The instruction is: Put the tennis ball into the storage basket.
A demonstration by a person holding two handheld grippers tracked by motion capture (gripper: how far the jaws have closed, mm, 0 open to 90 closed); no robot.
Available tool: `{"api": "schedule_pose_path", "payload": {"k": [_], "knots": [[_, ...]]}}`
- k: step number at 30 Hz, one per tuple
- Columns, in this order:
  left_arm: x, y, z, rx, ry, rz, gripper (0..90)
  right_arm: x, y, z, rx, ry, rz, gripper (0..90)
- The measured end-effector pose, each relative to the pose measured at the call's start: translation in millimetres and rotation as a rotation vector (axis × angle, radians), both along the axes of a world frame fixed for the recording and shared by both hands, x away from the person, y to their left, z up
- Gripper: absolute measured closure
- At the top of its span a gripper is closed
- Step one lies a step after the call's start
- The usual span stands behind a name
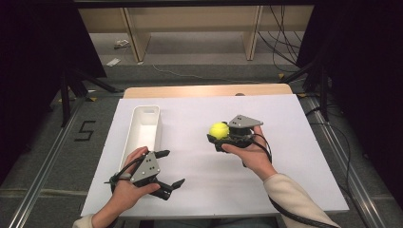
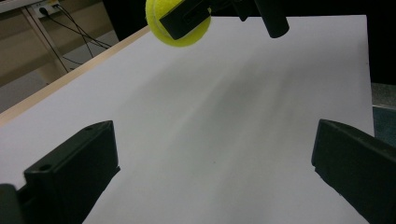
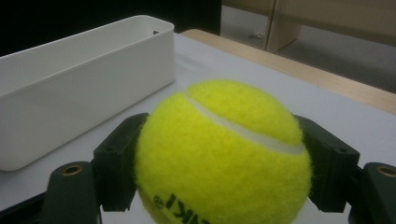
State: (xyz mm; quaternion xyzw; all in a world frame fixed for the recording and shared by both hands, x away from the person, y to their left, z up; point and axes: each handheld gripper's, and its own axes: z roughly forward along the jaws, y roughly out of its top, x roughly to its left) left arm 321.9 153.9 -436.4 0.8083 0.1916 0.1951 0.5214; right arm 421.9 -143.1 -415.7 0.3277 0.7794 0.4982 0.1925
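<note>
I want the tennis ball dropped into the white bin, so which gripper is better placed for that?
Right. The right gripper already clamps the tennis ball between its jaws, with the white bin just beyond it. The left gripper is open and empty near the table's front edge.

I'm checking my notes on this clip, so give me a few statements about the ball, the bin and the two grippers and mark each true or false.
1. The right gripper is shut on the tennis ball. True.
2. The tennis ball lies inside the white bin. False: it is held between the right gripper's fingers, beside the bin and outside it.
3. The left gripper is open and holds nothing. True.
4. The white bin holds a second ball. False: what shows of its inside has no ball.
5. The bin stands on the left part of the white table sheet. True.
</note>
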Motion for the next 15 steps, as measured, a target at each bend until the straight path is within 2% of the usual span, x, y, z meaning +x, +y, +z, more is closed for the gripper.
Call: {"api": "schedule_pose_path", "payload": {"k": [15], "knots": [[-0.2, 1.0, 0.5, -0.001, -0.003, 0.002, 0.0, 3.9, 6.7, 1.2, 0.009, 0.006, 0.007, 26.1]]}}
